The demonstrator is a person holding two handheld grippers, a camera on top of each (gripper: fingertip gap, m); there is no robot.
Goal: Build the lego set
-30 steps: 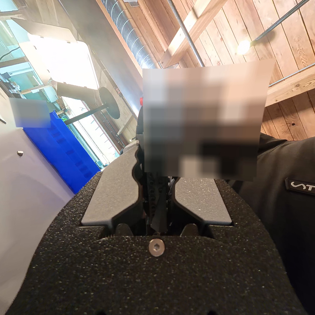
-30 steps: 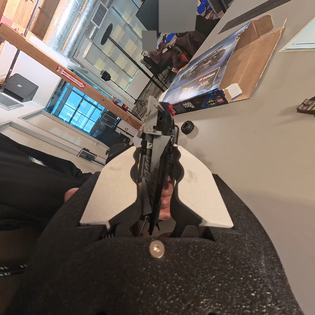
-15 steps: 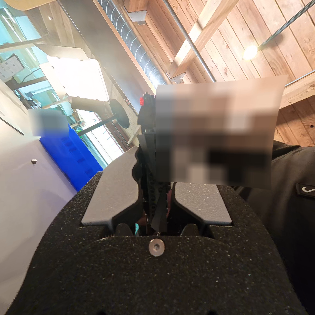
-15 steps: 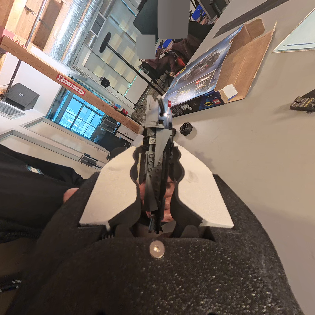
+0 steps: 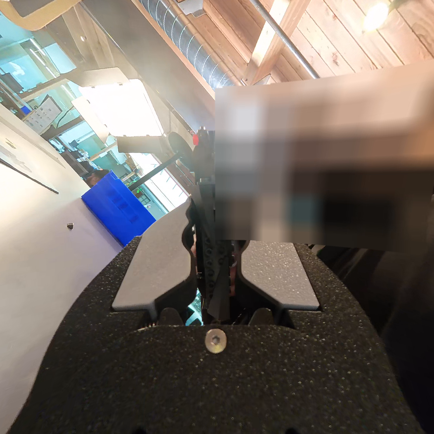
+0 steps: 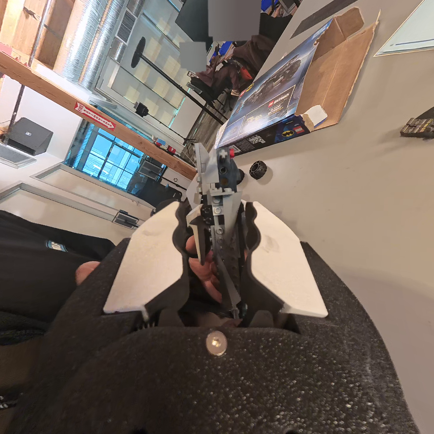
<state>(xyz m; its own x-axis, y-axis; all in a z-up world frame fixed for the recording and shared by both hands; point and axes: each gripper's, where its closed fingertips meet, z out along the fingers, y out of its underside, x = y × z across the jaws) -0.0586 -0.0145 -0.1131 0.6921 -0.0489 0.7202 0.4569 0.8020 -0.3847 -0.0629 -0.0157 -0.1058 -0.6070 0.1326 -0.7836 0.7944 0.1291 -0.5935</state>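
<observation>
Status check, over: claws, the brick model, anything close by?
Left claw gripping dark brick model. Right claw open, straddling it, pads clear. Loose black wheel and printed box on table beyond.

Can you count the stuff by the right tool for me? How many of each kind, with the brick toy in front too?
Brick model: 1
Loose black wheel: 1
Printed cardboard box: 1
Small dark brick piece: 1
Paper sheet: 1
Total: 5
</observation>
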